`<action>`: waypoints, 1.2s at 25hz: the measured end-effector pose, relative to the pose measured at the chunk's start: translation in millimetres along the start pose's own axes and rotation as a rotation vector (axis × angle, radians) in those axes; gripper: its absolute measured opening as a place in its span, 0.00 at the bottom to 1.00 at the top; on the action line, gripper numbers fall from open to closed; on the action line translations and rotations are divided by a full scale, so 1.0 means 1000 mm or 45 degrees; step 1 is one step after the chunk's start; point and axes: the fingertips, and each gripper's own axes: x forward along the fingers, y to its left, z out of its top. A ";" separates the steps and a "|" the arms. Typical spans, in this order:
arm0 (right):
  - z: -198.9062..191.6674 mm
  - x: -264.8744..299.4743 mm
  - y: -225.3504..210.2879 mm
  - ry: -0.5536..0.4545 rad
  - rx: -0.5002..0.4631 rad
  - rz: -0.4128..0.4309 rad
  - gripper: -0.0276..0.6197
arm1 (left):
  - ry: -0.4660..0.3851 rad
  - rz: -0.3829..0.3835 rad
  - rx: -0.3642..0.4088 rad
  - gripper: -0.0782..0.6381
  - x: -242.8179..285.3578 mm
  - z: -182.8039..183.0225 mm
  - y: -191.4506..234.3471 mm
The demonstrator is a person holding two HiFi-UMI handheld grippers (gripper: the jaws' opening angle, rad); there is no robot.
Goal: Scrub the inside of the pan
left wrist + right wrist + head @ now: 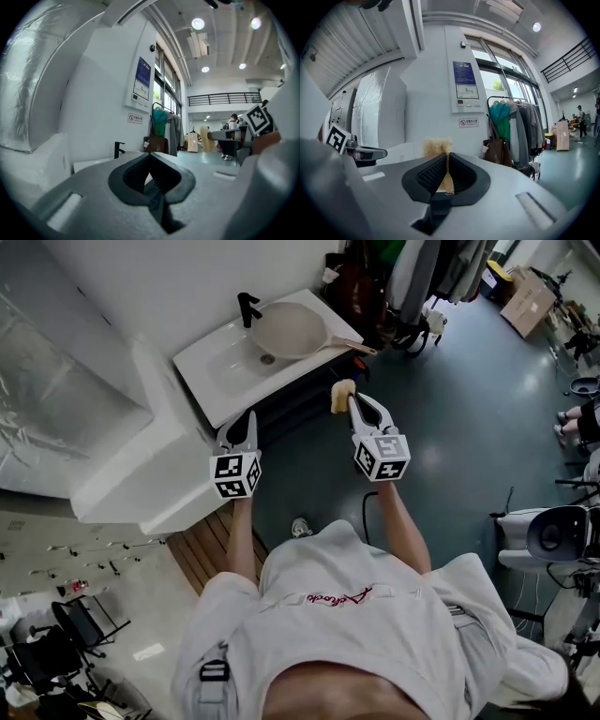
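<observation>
A beige pan (289, 329) lies in the white sink (217, 369), its wooden handle (352, 345) sticking out over the right rim. My right gripper (351, 401) hovers in front of the sink, below the pan's handle, shut on a yellow sponge (342, 393). In the right gripper view the sponge (437, 146) pokes up from between the ribbed pads. My left gripper (240, 426) is held at the sink's near edge, shut with nothing in it, and the left gripper view shows its jaws (151, 159) pressed together. Neither gripper touches the pan.
A black faucet (248, 307) stands at the back of the sink, left of the pan. A white bathtub-like unit (131, 474) lies to the left. Clothes on a rack (513, 122) hang beyond the sink. Grey floor (450, 409) spreads to the right.
</observation>
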 end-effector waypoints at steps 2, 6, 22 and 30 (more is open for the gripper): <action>0.000 0.009 0.001 -0.001 0.001 -0.008 0.08 | 0.001 -0.010 0.001 0.11 0.007 0.001 0.008; -0.003 0.022 0.004 0.003 0.001 -0.019 0.08 | 0.000 -0.024 0.004 0.11 0.019 0.002 0.019; -0.012 0.041 -0.006 0.012 0.020 -0.057 0.08 | 0.021 -0.078 0.024 0.11 0.046 -0.001 0.027; -0.016 0.050 -0.013 0.020 0.025 -0.052 0.08 | 0.043 -0.097 0.029 0.11 0.060 -0.006 0.022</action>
